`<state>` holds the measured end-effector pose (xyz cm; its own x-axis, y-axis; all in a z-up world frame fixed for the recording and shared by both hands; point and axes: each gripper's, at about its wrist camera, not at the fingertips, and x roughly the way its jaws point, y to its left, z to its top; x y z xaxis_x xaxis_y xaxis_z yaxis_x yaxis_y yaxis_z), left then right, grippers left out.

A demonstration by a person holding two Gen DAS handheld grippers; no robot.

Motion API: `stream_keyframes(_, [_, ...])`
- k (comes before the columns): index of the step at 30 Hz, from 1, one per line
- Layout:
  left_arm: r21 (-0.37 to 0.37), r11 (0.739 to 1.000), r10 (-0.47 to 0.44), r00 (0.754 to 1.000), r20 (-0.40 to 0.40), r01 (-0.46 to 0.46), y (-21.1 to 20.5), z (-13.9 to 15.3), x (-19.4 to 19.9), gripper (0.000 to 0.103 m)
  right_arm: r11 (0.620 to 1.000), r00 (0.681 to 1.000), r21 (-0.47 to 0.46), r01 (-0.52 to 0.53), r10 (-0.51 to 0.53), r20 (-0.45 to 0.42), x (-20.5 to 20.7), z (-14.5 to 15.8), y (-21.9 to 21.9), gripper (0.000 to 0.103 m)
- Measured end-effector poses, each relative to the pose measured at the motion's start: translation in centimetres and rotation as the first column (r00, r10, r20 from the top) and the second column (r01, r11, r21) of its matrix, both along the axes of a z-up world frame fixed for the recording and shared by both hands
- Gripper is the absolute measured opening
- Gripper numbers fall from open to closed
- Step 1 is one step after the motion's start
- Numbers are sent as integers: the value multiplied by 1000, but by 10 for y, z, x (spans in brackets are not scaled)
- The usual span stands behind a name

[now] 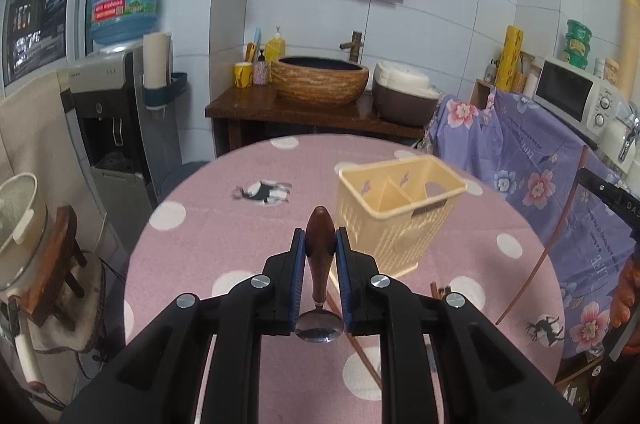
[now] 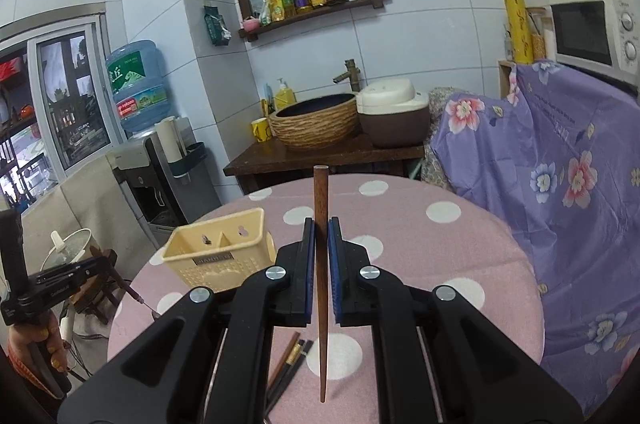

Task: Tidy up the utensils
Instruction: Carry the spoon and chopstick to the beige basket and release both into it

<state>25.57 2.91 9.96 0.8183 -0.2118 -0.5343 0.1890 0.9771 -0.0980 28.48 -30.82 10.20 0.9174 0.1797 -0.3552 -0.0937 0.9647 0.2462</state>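
Loose chopsticks (image 2: pixel 290 360) show beneath right tool (image 2: pixel 320 264) only.

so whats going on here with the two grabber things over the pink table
A person is sorting utensils with a handheld gripper in each hand. The left gripper is shut on a wooden-handled spoon, its bowl towards the camera. The right gripper is shut on a single brown chopstick, held above the table. The cream utensil basket stands empty on the polka-dot tablecloth, and a few more chopsticks lie on the table.
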Motion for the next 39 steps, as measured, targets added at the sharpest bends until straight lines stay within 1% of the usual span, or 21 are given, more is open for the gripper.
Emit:
stream_keyframes(3, [-12,1000,0,998,61,1,1,34,4,16,1000,999,-3,-20,20,42,11,32,7,7])
stream_keyframes(5, [-14,1000,-9,993,114,10,-3,65,9,16,999,995,-7,-41,42,88,20,63,15,8])
stream_keyframes(8, [-37,999,-30,987,158,36,-13,102,21,16,998,986,8,-70,68,154,31,105,28,8])
stream_keyframes(10, [-45,997,-48,984,173,56,-25,119,31,16,997,978,15,-78,73,195,37,127,37,8])
stream_keyframes(11, [-43,997,-49,982,181,57,-32,122,36,16,997,973,16,-72,67,223,41,137,44,8])
stream_keyframes(14, [-31,997,-59,982,177,65,-50,121,50,16,997,968,22,-69,61,244,54,147,58,8])
stream_keyframes(16, [-31,997,-69,986,151,74,-59,110,61,16,998,969,19,-60,54,243,65,142,67,8])
stream_keyframes(18, [-30,997,-65,990,128,69,-66,93,70,16,999,971,22,-50,43,236,74,129,74,8])
stream_keyframes(21, [-10,999,-52,993,101,54,-71,66,77,16,999,979,7,-45,43,199,87,98,86,8])
stream_keyframes(25, [-15,998,-63,997,39,63,-73,35,85,16,999,990,-7,-49,49,132,100,56,95,8])
stream_keyframes(29, [-3,998,-63,998,1,63,-75,7,87,16,998,995,1,-65,65,82,104,26,96,8])
stream_keyframes(33, [8,998,-62,997,-36,63,-76,-12,89,16,997,995,3,-77,77,58,105,12,96,8])
stream_keyframes(36, [21,998,-55,997,-53,57,-75,-23,91,16,997,996,9,-74,73,40,109,7,92,8])
stream_keyframes(39, [19,998,-59,996,-71,60,-76,-30,93,16,997,997,26,-72,72,22,112,2,88,8])
